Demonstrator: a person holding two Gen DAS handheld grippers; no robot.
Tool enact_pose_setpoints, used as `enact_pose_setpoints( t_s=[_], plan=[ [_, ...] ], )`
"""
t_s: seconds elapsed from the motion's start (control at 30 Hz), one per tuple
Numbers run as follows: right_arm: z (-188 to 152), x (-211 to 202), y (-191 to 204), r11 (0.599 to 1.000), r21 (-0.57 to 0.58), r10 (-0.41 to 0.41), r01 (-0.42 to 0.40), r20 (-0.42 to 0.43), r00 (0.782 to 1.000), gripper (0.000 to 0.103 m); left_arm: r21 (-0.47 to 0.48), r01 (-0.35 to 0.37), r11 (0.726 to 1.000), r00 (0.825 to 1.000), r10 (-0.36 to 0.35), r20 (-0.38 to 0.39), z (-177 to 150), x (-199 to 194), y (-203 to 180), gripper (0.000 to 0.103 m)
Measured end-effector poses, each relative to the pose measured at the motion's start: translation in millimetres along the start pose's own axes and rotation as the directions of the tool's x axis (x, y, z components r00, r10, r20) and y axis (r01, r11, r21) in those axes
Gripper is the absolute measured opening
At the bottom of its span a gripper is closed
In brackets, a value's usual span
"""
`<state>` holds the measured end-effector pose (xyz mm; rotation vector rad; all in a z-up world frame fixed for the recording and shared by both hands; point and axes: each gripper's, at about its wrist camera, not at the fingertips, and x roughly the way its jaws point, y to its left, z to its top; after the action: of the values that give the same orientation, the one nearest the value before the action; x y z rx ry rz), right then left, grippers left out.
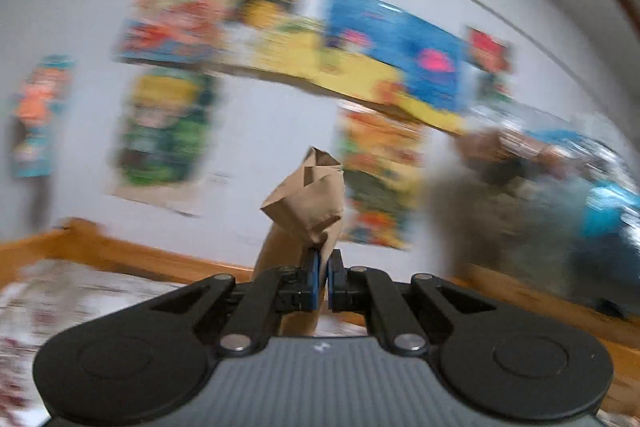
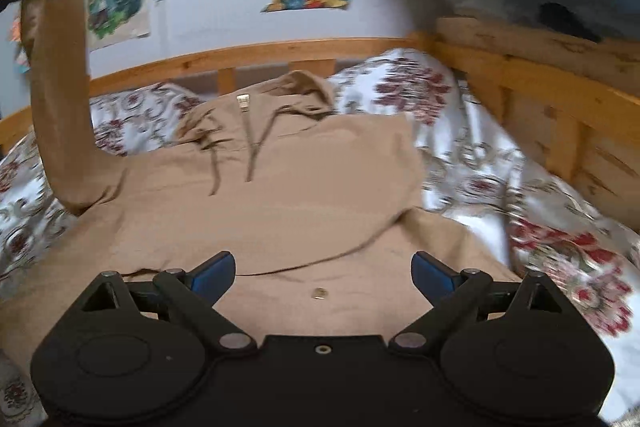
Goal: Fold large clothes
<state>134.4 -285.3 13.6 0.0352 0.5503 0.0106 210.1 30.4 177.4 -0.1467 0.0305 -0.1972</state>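
Left gripper [image 1: 323, 267] around sleeve cuff [image 1: 308, 199]

Soft even daylight; heavy motion blur in left view, milder right; fisheye-bent edges.

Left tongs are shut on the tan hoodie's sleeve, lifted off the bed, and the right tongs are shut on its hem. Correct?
Not quite: the right tongs are open, hovering over the tan hoodie, as the right wrist view shows. The left tongs do pinch the raised sleeve.

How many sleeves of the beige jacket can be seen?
1. The sleeve rises at the left, its cuff pinched by the left hand-held gripper. The other may be hidden under the jacket.
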Motion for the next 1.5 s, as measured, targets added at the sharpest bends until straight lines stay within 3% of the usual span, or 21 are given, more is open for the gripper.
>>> enact_pose_setpoints(
  t_s=[0.13, 0.27, 0.37, 0.43, 0.5, 0.53, 0.57, 0.6, 0.63, 0.7, 0.8, 0.87, 1.0, 1.13, 1.2, 1.23, 1.3, 1.33, 1.37, 1.47, 1.5],
  plan=[
    [-9.7, -7.7, -20.9, 0.998, 0.021, -0.061, 0.061, 0.001, 0.998, 0.095, 0.003, 0.130, 0.991, 0.986, -0.129, -0.107, -38.7, 34.6, -56.7, 0.003],
    [-20.7, -15.4, -37.8, 0.994, -0.001, -0.109, 0.109, -0.002, 0.994, 0.095, -0.002, 0.208, 0.978, 0.949, -0.202, -0.242, -94.1, 59.6, -97.2, 0.004],
    [-31.9, -20.4, -51.8, 0.989, -0.008, -0.145, 0.145, -0.014, 0.989, 0.095, -0.050, 0.245, 0.968, 0.887, -0.245, -0.391, -139.5, 72.6, -110.0, 0.005],
    [-39.2, -22.2, -58.0, 0.988, -0.006, -0.155, 0.155, -0.023, 0.988, 0.095, -0.123, 0.237, 0.964, 0.824, -0.267, -0.500, -164.1, 82.5, -106.3, 0.007],
    [-45.8, -24.0, -60.7, 0.987, -0.011, -0.160, 0.159, -0.026, 0.987, 0.095, -0.181, 0.233, 0.955, 0.776, -0.295, -0.558, -180.7, 82.8, -97.2, 0.008],
    [-47.8, -24.4, -60.7, 0.987, -0.016, -0.160, 0.159, -0.025, 0.987, 0.095, -0.201, 0.236, 0.951, 0.766, -0.309, -0.563, -186.3, 80.2, -93.1, 0.011],
    [-50.2, -24.9, -60.7, 0.987, -0.024, -0.160, 0.160, -0.024, 0.987, 0.095, -0.216, 0.243, 0.946, 0.762, -0.324, -0.561, -189.5, 77.6, -87.8, 0.016],
    [-51.9, -24.9, -60.2, 0.987, -0.030, -0.162, 0.161, -0.022, 0.987, 0.095, -0.225, 0.249, 0.942, 0.764, -0.334, -0.553, -189.0, 74.9, -83.8, 0.035],
    [-52.6, -24.3, -59.2, 0.986, -0.035, -0.164, 0.163, -0.021, 0.986, 0.095, -0.236, 0.257, 0.937, 0.771, -0.346, -0.535, -187.6, 69.6, -79.6, 0.065],
    [-51.3, -23.5, -57.8, 0.986, -0.031, -0.163, 0.162, -0.018, 0.986, 0.095, -0.254, 0.263, 0.931, 0.794, -0.359, -0.491, -177.6, 59.9, -71.6, 0.083],
    [-46.8, -24.0, -55.4, 0.986, -0.013, -0.164, 0.164, 0.002, 0.986, 0.095, -0.235, 0.296, 0.926, 0.798, -0.375, -0.472, -157.0, 50.3, -54.8, 0.085],
    [-42.7, -24.1, -53.4, 0.987, 0.002, -0.161, 0.161, 0.019, 0.987, 0.095, -0.210, 0.268, 0.940, 0.813, -0.338, -0.474, -142.8, 51.6, -42.1, 0.089],
    [-35.4, -19.0, -45.3, 0.993, 0.015, -0.117, 0.117, 0.016, 0.993, 0.094, -0.125, 0.122, 0.985, 0.840, -0.169, -0.516, -129.6, 43.3, 11.6, 0.096],
    [-31.5, -3.0, -27.9, 0.996, -0.039, -0.080, 0.079, -0.010, 0.997, 0.092, 0.008, -0.038, 0.999, 0.824, 0.036, -0.565, -137.7, 40.1, 71.8, 0.097],
    [-28.9, 2.5, -19.9, 0.989, -0.093, -0.121, 0.120, -0.007, 0.993, 0.092, 0.054, -0.121, 0.991, 0.789, 0.129, -0.600, -146.3, 42.0, 101.6, 0.098],
    [-27.9, 5.1, -16.7, 0.977, -0.133, -0.170, 0.168, -0.001, 0.985, 0.092, 0.082, -0.155, 0.985, 0.754, 0.171, -0.634, -152.6, 44.8, 114.7, 0.098],
    [-26.2, 14.3, -11.0, 0.904, -0.259, -0.350, 0.341, 0.011, 0.937, 0.092, 0.113, -0.213, 0.970, 0.686, 0.231, -0.690, -164.7, 48.8, 135.1, 0.097],
    [-26.5, 20.1, -10.7, 0.849, -0.325, -0.435, 0.416, 0.014, 0.900, 0.092, 0.112, -0.220, 0.969, 0.667, 0.234, -0.708, -168.8, 48.7, 142.4, 0.095],
    [-27.4, 22.7, -12.7, 0.826, -0.351, -0.468, 0.441, 0.010, 0.884, 0.092, 0.108, -0.217, 0.970, 0.647, 0.226, -0.728, -174.5, 48.7, 147.5, 0.093],
    [-27.6, 21.5, -26.9, 0.855, -0.309, -0.456, 0.416, -0.066, 0.888, 0.081, 0.101, -0.208, 0.973, 0.582, 0.205, -0.787, -188.1, 50.7, 159.4, 0.081],
    [-28.4, 20.9, -30.3, 0.868, -0.289, -0.446, 0.405, -0.093, 0.890, 0.071, 0.107, -0.204, 0.973, 0.561, 0.206, -0.802, -192.9, 51.4, 160.4, 0.074]
  ],
)
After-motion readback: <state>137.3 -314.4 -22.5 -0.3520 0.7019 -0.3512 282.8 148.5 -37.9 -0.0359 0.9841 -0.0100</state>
